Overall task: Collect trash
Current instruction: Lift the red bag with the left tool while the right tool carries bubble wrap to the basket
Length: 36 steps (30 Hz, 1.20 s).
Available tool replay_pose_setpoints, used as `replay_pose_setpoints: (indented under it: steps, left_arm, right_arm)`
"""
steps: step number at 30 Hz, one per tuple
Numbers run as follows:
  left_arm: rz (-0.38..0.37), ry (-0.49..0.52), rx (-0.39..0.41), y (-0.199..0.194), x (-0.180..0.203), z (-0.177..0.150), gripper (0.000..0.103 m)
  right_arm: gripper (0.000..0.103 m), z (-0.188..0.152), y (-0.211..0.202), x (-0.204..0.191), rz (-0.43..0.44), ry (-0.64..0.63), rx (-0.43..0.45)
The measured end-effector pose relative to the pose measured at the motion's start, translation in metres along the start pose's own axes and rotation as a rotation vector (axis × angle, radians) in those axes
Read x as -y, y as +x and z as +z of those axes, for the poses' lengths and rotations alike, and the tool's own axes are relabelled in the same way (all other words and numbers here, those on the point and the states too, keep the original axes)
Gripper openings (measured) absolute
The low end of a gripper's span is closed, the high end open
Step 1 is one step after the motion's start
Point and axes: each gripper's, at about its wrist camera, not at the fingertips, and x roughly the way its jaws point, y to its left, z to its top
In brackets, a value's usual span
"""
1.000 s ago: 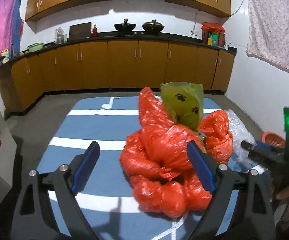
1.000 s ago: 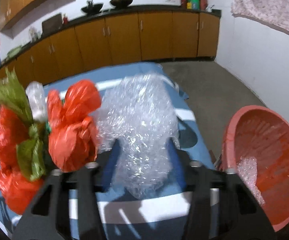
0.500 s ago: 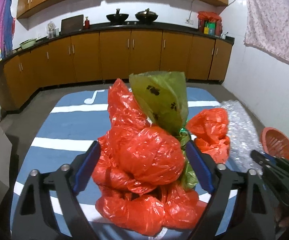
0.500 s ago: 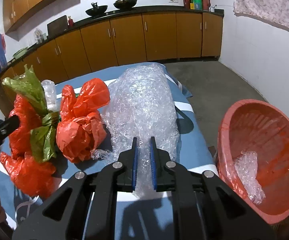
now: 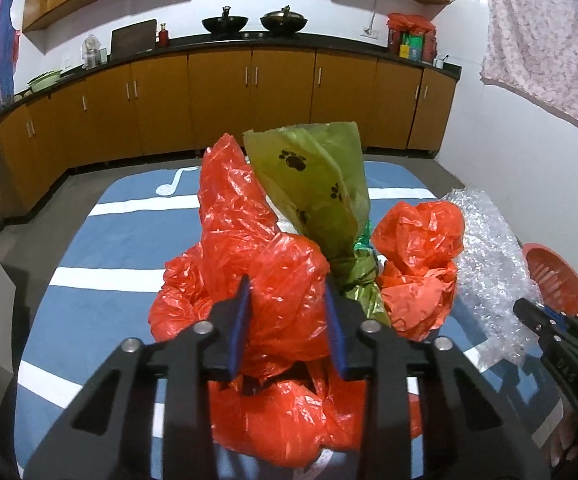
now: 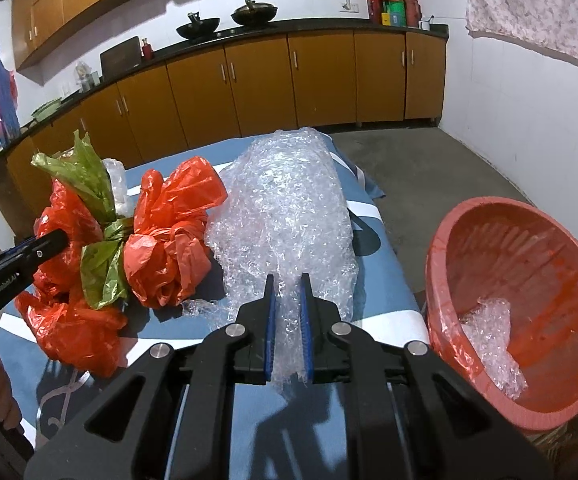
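On counter: left gripper [image 5: 289, 320] jaws just closed, pinching red bag [image 5: 273, 280].
right gripper [image 6: 287, 320]: jaws clamp bubble wrap [image 6: 285, 216].
basket [image 6: 445, 240]: off counter's right edge.

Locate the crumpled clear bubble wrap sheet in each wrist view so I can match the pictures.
Left wrist: crumpled clear bubble wrap sheet at the right edge, beyond the small orange plastic bag.
Right wrist: centre, its near end pinched in the right claw.
Shared landmark: round red plastic basket.

Glossy crinkled plastic bags [image 5: 265, 272], clear bubble wrap [image 6: 289, 216], a ribbed (probably plastic) basin [image 6: 529, 280], matt cloth table cover [image 5: 109, 248].
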Motion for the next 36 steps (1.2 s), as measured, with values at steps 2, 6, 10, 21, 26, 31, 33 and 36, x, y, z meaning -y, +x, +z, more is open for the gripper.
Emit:
replay_pose_setpoints:
  steps: [2,6,10,21,26,31,33,36]
  left_arm:
    - [-0.006,0.003,0.009,-0.004,-0.002,0.000,0.025]
    - [-0.015,0.013,0.034,-0.016,-0.008,-0.001,0.015]
    - [-0.014,0.027,0.060,-0.028,-0.015,0.001,0.011]
    - [-0.019,0.007,0.117,-0.067,-0.028,0.003,0.010]
    - [-0.031,0.001,0.147,-0.086,-0.027,0.003,0.010]
    - [-0.063,0.008,0.169,-0.100,-0.020,0.008,0.010]
    - [-0.081,0.014,0.181,-0.107,-0.014,0.010,0.010]
    - [-0.102,0.024,0.192,-0.113,-0.005,0.012,0.010]
  right_arm:
    - [0.011,-0.001,-0.002,0.002,0.000,0.002,0.003]
    - [0.011,-0.001,-0.009,0.006,-0.002,0.011,0.012]
    - [0.011,-0.004,-0.015,0.006,-0.002,0.018,0.019]
    - [0.011,-0.006,-0.037,0.006,0.009,0.034,0.056]
    - [0.010,-0.009,-0.050,0.009,0.011,0.038,0.077]
    - [0.010,-0.008,-0.063,0.015,0.003,0.048,0.103]
    - [0.010,-0.008,-0.069,0.018,-0.002,0.055,0.115]
    - [0.010,-0.008,-0.077,0.024,-0.012,0.065,0.132]
